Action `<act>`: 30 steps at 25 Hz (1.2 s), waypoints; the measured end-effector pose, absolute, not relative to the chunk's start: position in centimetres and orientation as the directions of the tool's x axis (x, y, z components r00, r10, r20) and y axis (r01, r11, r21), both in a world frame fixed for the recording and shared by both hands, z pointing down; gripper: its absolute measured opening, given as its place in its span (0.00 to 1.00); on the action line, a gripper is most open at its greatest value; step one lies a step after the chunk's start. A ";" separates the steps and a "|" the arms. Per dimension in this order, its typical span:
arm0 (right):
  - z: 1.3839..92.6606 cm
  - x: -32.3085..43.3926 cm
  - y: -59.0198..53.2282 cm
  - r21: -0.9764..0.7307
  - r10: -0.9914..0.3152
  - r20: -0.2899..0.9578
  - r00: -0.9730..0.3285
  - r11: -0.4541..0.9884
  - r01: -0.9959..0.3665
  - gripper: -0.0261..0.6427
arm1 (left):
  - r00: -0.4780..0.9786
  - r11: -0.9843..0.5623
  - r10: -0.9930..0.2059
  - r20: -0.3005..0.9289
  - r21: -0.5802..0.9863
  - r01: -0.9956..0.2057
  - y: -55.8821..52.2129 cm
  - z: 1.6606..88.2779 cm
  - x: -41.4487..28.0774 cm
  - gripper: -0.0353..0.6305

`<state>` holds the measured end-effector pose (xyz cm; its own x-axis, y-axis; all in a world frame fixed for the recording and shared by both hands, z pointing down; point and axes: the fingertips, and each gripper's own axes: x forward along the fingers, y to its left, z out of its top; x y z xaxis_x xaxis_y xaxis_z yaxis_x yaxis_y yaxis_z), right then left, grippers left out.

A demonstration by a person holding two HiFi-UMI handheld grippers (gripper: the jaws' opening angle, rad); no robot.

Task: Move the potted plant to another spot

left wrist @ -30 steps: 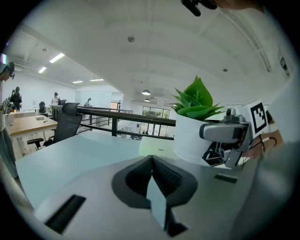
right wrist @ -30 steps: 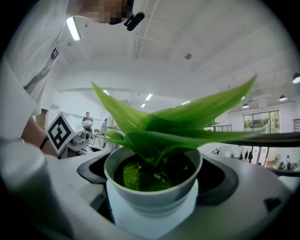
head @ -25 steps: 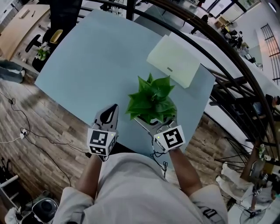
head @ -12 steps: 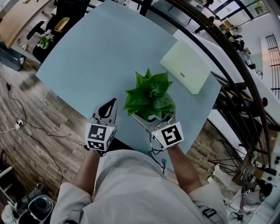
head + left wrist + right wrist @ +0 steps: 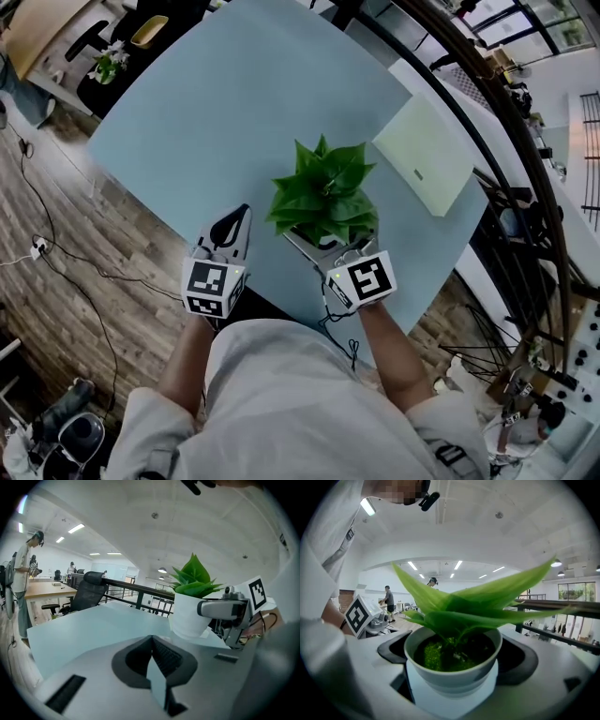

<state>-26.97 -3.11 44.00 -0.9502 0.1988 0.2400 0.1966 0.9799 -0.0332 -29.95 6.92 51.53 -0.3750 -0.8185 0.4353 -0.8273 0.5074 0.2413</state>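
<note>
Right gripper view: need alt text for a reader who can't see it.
A white round pot holding a broad-leaved green plant fills the centre, gripped on both sides by the right claw. Far behind, two distant people stand under strip ceiling lights.

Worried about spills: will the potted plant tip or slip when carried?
The potted plant looks somewhat top-heavy: leaves spread wider than the pot. Its smooth, tapered white wall may slip, though the right gripper clamps both sides.
</note>
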 end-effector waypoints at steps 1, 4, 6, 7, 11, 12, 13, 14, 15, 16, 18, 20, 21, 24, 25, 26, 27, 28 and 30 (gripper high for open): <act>44.5 -27.9 -2.9 -0.036 0.202 0.247 -0.948 0.979 0.199 0.86 | -0.379 0.513 -0.815 0.437 0.243 -0.823 7.3 51.9 -30.8 0.07; 45.7 -30.3 -2.2 -0.042 0.209 0.264 -0.941 0.978 0.206 0.86 | -0.388 0.532 -0.803 0.452 0.251 -0.809 8.7 53.0 -33.0 0.07; 46.6 -31.6 -1.7 -0.053 0.216 0.279 -0.936 0.976 0.209 0.86 | -0.392 0.546 -0.793 0.467 0.256 -0.798 9.6 53.8 -34.3 0.07; 47.1 -32.3 -1.5 -0.058 0.218 0.286 -0.933 0.976 0.211 0.86 | -0.395 0.552 -0.788 0.472 0.258 -0.793 10.0 54.2 -35.0 0.07; 48.4 -34.6 -0.7 -0.061 0.226 0.308 -0.924 0.974 0.218 0.86 | -0.399 0.563 -0.780 0.482 0.264 -0.783 10.8 55.2 -37.1 0.07; 48.6 -35.0 -0.6 -0.063 0.227 0.313 -0.922 0.974 0.218 0.86 | -0.396 0.563 -0.780 0.484 0.266 -0.783 10.8 55.4 -37.4 0.07; 48.7 -35.4 -0.5 -0.061 0.226 0.317 -0.921 0.974 0.218 0.86 | -0.393 0.561 -0.780 0.487 0.268 -0.783 10.9 55.6 -37.7 0.07; 48.9 -35.9 -0.4 -0.060 0.225 0.320 -0.920 0.974 0.218 0.86 | -0.389 0.560 -0.781 0.488 0.270 -0.783 10.9 55.8 -38.0 0.07; 49.1 -36.4 -0.3 -0.061 0.224 0.323 -0.919 0.974 0.216 0.86 | -0.386 0.558 -0.781 0.490 0.273 -0.783 10.9 56.0 -38.4 0.07; 49.5 -36.9 -0.3 -0.066 0.223 0.328 -0.918 0.975 0.213 0.86 | -0.384 0.558 -0.782 0.492 0.276 -0.783 10.9 56.3 -38.8 0.07; 50.3 -37.8 -0.2 -0.076 0.221 0.339 -0.914 0.975 0.208 0.86 | -0.379 0.558 -0.781 0.496 0.281 -0.781 11.0 56.9 -39.5 0.07; 51.1 -38.5 -0.2 -0.084 0.220 0.350 -0.911 0.975 0.204 0.86 | -0.374 0.558 -0.779 0.504 0.285 -0.779 11.2 57.4 -40.0 0.07; 51.5 -38.8 -0.2 -0.089 0.219 0.356 -0.908 0.976 0.200 0.86 | -0.371 0.558 -0.777 0.508 0.285 -0.779 11.2 57.8 -40.2 0.07; 52.9 -39.9 -0.3 -0.097 0.215 0.378 -0.901 0.977 0.193 0.86 | -0.366 0.560 -0.775 0.516 0.290 -0.776 11.4 58.6 -41.0 0.07; 53.4 -40.2 -0.4 -0.099 0.213 0.384 -0.899 0.977 0.189 0.86 | -0.364 0.560 -0.774 0.517 0.293 -0.775 11.4 58.9 -41.3 0.07; 53.7 -40.6 -0.5 -0.101 0.211 0.389 -0.897 0.977 0.186 0.86 | -0.363 0.560 -0.774 0.519 0.295 -0.774 11.4 59.1 -41.6 0.07; 54.1 -40.8 -0.5 -0.103 0.208 0.394 -0.895 0.978 0.182 0.86 | -0.361 0.560 -0.774 0.520 0.297 -0.773 11.4 59.4 -41.8 0.07; 54.4 -41.0 -0.5 -0.104 0.206 0.397 -0.894 0.978 0.179 0.86 | -0.359 0.560 -0.773 0.522 0.297 -0.773 11.4 59.6 -42.0 0.07; 54.9 -41.4 -0.7 -0.112 0.203 0.404 -0.892 0.979 0.172 0.86 | -0.356 0.561 -0.770 0.530 0.296 -0.774 11.2 60.3 -42.2 0.07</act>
